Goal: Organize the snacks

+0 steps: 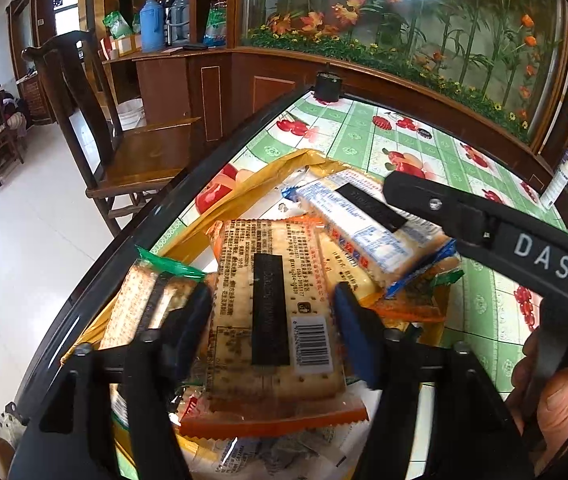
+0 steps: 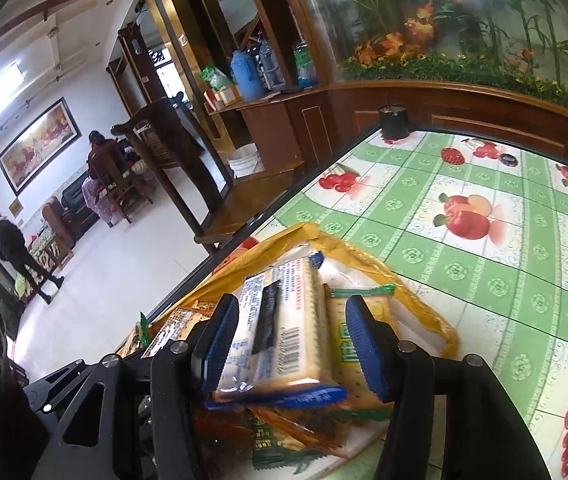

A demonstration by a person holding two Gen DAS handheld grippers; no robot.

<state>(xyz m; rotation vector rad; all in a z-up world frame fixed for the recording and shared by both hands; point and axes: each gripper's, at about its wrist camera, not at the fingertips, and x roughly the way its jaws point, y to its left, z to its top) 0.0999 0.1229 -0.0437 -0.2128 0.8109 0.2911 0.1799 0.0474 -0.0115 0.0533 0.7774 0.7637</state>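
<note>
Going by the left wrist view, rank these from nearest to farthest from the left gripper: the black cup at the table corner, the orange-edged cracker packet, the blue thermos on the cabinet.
1. Orange-edged cracker packet, between the left gripper's fingers.
2. Black cup, at the table's far corner.
3. Blue thermos, off the table, on the cabinet behind the chair.

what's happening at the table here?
A person is sorting cracker packs piled on a yellow bag on the fruit-print table. The left hand-held gripper straddles an orange-edged cracker pack; the right hand-held gripper straddles a blue-edged pack. Both are open, nothing lifted clear yet.
</note>
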